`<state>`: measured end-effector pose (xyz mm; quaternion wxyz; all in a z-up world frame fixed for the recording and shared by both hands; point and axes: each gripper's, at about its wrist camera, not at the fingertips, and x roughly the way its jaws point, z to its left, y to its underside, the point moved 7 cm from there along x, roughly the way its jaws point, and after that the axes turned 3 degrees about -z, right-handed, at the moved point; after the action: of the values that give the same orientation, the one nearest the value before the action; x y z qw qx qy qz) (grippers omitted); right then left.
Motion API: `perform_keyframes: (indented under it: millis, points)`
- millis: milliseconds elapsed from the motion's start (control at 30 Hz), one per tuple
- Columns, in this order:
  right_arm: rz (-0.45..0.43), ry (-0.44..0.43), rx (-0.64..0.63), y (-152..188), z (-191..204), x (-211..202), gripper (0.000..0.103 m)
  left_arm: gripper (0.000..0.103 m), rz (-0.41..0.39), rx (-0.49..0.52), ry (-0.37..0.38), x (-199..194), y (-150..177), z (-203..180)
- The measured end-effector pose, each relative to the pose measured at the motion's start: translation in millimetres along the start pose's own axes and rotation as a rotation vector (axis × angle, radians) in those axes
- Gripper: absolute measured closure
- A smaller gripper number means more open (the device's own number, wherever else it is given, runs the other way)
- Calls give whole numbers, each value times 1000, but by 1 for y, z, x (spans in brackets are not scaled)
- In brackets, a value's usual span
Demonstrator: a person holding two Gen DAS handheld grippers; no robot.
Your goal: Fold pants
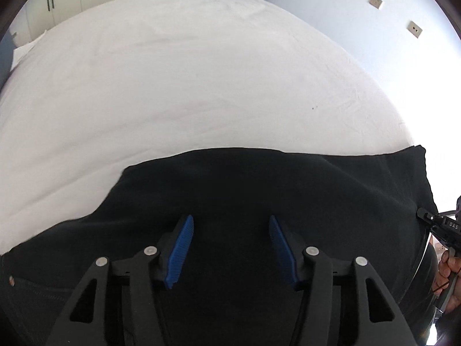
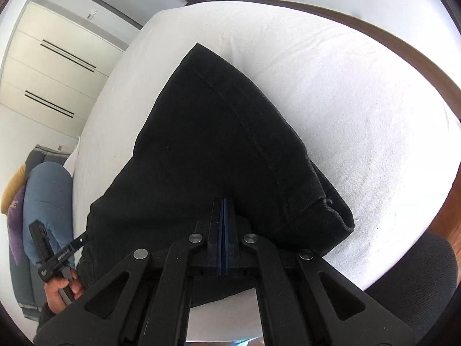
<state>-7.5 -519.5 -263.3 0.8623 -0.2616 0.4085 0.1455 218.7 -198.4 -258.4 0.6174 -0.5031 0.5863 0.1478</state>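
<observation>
Black pants (image 1: 259,190) lie on a white bed sheet (image 1: 173,72). My left gripper (image 1: 230,225) is open, its blue pads (image 1: 181,248) spread just above the black cloth, nothing between them. In the right wrist view the pants (image 2: 216,132) stretch away over the bed (image 2: 360,101), with a hem at the near right (image 2: 337,216). My right gripper (image 2: 224,204) has its blue pads pressed together at the pants' near edge; whether cloth is pinched between them cannot be told. The left gripper also shows in the right wrist view at the far left (image 2: 82,240), held in a hand.
White wardrobe doors (image 2: 52,66) stand beyond the bed on the left. Wall sockets (image 1: 415,28) are on the wall to the right. A black chair seat (image 2: 412,282) is at the bed's near right corner. A blue-clad leg (image 2: 46,201) is by the bed's left side.
</observation>
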Motion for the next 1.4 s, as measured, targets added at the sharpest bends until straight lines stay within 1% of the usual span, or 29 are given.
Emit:
perform_keyframes:
  millis: [67,100,133,167,200,233,267,300,367,433,500,567,600,667,700,733,767,800,833,900,967,1067,1133,1167,1200,1267,1300,1367,1400]
  points:
    - [-3,23,-24,3,3,3,103,47,-5,-1,38,13,-10,9]
    - [0,23,-23,4,3,3,103,58,-8,-1,56,15,-15,16]
    - [3,18,-18,4,2,4,103,91,-3,-20,46,16,-22,30]
    - [4,12,-14,4,1,4,103,97,9,-52,31,18,-26,46]
    - [4,8,-13,4,1,4,103,97,14,-101,94,17,-30,60]
    - [4,8,-12,5,0,3,103,97,1,-152,72,13,-36,78]
    - [5,11,-12,7,-1,2,103,97,-20,-165,20,7,-40,90]
    - [5,19,-12,5,-1,1,103,98,-46,-180,8,-3,-44,97]
    - [4,44,-26,4,2,-4,103,91,-115,-169,-59,-29,-44,106]
    - [3,63,-47,-2,10,-15,103,77,-175,-165,-42,-55,-33,104]
    - [10,23,-81,1,30,-18,102,60,-209,-172,-30,-72,-13,100]
    - [42,-59,-144,13,65,-14,102,56,-201,-170,-17,-75,6,98]
    - [64,-89,-183,21,82,-10,102,56,-156,-155,-27,-67,23,95]
    - [129,-149,-283,44,119,4,102,57,-84,-142,-82,-44,55,97]
    - [164,-153,-327,56,132,15,102,62,-108,-146,-77,-42,63,100]
    - [200,-127,-357,65,137,28,102,73,-145,-173,-67,-46,68,104]
    - [227,-60,-377,72,134,41,103,81,-150,-221,-64,-52,70,112]
    - [229,16,-386,74,124,51,103,95,-151,-264,-64,-57,72,120]
    - [219,7,-376,72,120,52,103,98,-153,-301,-60,-63,73,132]
    - [197,15,-342,64,105,44,103,99,-174,-312,-74,-73,85,146]
    - [151,73,-315,51,88,30,103,99,-197,-316,-98,-83,97,168]
    - [94,171,-245,32,61,9,103,98,-242,-364,-62,-96,112,203]
    - [77,219,-225,29,59,-5,103,98,-259,-339,-66,-101,112,215]
    - [74,214,-225,30,62,-10,103,98,-261,-307,-111,-100,112,216]
    - [76,167,-231,36,73,-16,103,98,-255,-287,-185,-101,113,223]
    - [87,60,-264,52,99,-23,103,98,-259,-325,-138,-104,117,234]
    - [96,12,-291,64,115,-25,103,98,-263,-342,-152,-108,116,236]
    - [130,-86,-324,87,143,-25,103,98,-284,-300,-297,-128,114,230]
    - [150,-140,-335,98,155,-23,103,97,-316,-288,-290,-139,115,229]
